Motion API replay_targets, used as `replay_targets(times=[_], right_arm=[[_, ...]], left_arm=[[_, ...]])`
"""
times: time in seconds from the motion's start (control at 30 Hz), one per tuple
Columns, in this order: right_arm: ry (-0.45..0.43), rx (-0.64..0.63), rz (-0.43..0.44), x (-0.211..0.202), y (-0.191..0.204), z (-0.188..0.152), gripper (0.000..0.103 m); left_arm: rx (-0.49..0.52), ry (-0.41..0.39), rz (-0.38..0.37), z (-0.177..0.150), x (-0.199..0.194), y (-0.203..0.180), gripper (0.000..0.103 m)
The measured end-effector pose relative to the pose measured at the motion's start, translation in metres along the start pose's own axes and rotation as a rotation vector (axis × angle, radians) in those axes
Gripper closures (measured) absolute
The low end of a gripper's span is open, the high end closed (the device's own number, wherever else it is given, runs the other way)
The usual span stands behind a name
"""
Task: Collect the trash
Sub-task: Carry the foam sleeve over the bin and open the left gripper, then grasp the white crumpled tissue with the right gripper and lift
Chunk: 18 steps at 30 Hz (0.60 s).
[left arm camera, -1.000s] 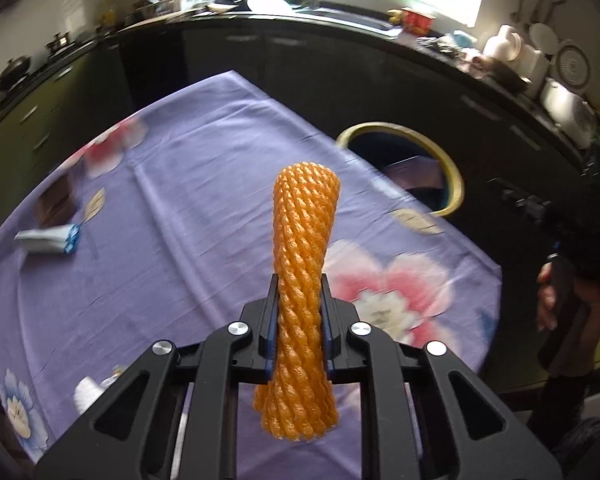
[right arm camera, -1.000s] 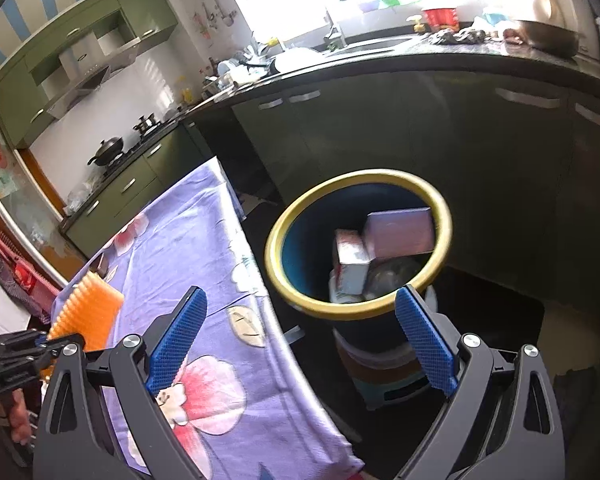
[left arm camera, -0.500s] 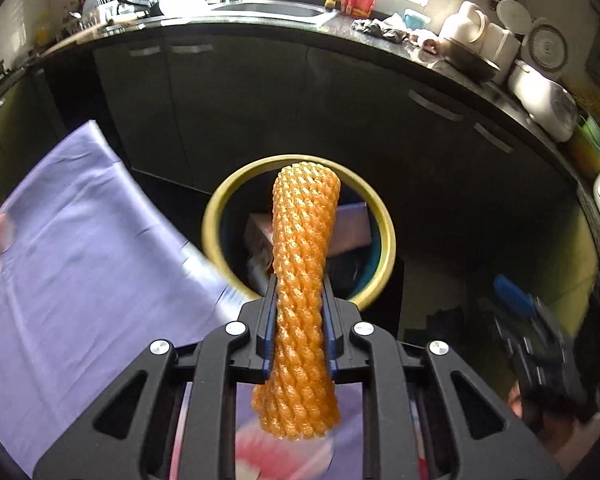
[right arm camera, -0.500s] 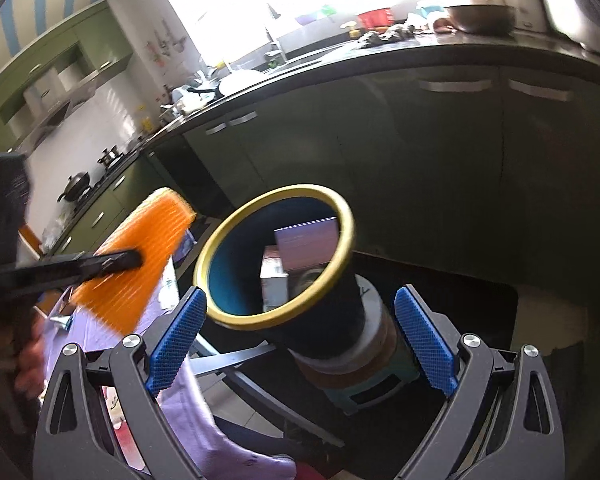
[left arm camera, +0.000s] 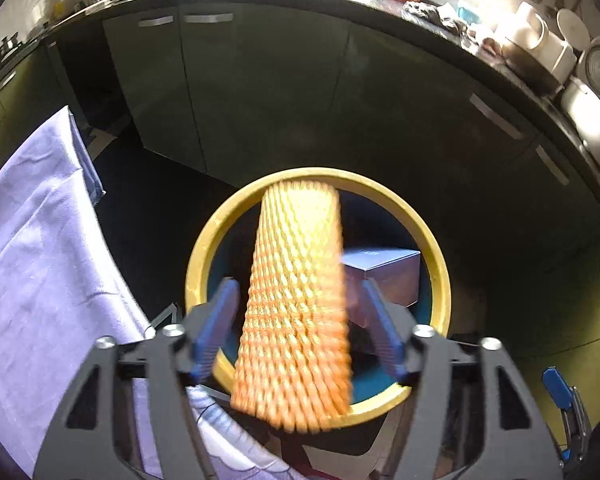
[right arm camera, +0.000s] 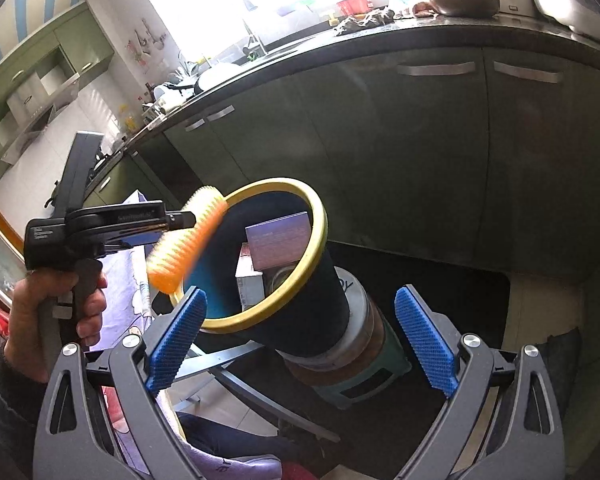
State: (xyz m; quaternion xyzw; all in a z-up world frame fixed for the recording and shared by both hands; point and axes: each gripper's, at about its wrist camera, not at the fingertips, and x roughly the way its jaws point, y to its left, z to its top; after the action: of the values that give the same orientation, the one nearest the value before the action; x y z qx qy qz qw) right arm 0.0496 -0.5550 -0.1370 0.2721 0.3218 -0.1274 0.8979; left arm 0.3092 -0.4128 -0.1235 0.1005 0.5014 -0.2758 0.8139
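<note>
Hovering over the yellow-rimmed bin, my left claw stands spread, pads clear of the blurred orange foam net. My right claw gapes wide, empty.

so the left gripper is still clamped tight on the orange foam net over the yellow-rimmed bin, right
Not quite. In the left wrist view the left gripper is open, its blue pads clear of the orange foam net, which is blurred above the yellow-rimmed bin.

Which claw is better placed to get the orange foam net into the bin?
Left. The left claw is open with the orange foam net directly over the bin; the right claw is open, holding nothing.
</note>
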Motion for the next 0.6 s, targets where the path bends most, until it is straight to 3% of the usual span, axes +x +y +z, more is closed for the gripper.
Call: replay_targets(times=[0.17, 0.4, 0.6], right_arm=[[-0.001, -0.014, 0.01, -0.002, 0.009, -0.002, 0.009], [0.011, -0.062, 0.048, -0.005, 0.031, -0.009, 0.008], [0.041, -0.177, 0.111, -0.001, 0.072, -0.024, 0.008]], left_arm=[[0.002, -0.045, -0.013, -0.012, -0.034, 0.005, 0.032], [-0.048, -0.188, -0.082, -0.064, -0.136, 0.029, 0.024], [-0.07, -0.305, 0.0, -0.125, -0.223, 0.074, 0.022]])
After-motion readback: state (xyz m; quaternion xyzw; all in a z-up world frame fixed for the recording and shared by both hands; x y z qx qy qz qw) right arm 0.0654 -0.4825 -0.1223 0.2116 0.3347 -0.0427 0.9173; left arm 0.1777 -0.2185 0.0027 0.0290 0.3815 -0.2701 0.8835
